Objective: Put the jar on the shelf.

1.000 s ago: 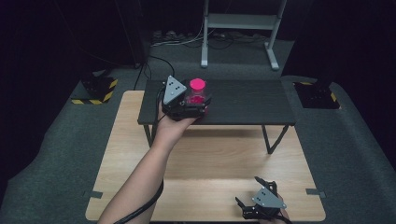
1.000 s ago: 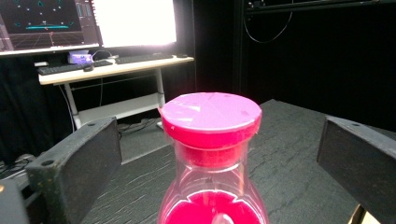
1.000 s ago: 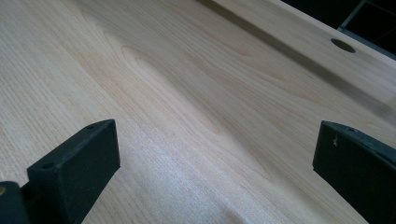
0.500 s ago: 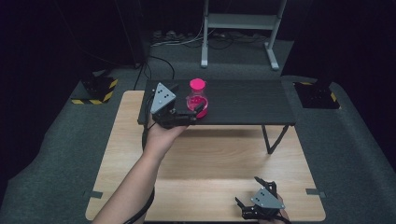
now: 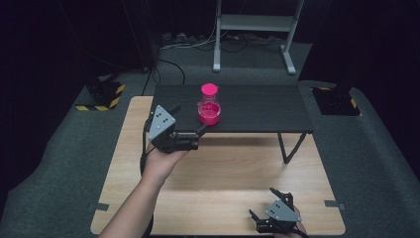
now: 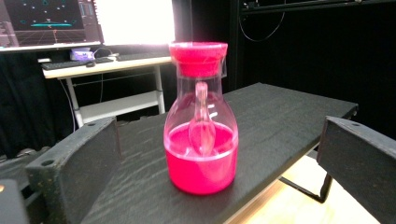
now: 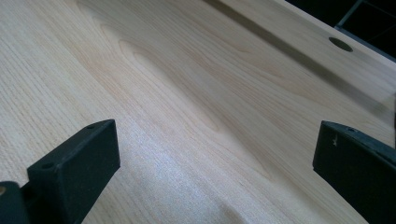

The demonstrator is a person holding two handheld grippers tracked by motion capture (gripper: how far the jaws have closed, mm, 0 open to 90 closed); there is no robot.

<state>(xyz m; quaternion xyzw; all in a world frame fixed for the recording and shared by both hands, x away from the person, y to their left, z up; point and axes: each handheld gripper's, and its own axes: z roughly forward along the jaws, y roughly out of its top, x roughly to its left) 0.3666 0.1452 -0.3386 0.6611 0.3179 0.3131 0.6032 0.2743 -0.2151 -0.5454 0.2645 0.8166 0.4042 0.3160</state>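
A clear carafe (image 5: 210, 106) with a pink stopper is standing upright on a low black shelf (image 5: 257, 111) that is sitting across the far part of a light wooden tabletop (image 5: 223, 173). The carafe is resting near the shelf's front edge, toward its left end, and pink liquid is filling roughly its lower third. In the left gripper view the carafe (image 6: 201, 126) is showing a clear moulded handle on its side, and the shelf's dark wood grain (image 6: 280, 116) is stretching away behind it.

The left claw (image 5: 190, 121) is hovering just in front and to the left of the carafe, held in the person's left hand (image 5: 161, 158), whose forearm is coming in from the bottom edge. Its jaws are standing wide apart, one on either side of the carafe in the left gripper view, and neither is touching the glass. A grey three-cornered plate (image 5: 162, 119) is sitting on top of this gripper.

The right claw (image 5: 270, 203) is lying low near the front right part of the tabletop, well apart from the carafe. Its jaws are also spread wide, with nothing but bare wood grain (image 7: 196, 107) between them in the right gripper view.

A white desk frame (image 5: 252, 22) is standing on the floor beyond the tabletop.
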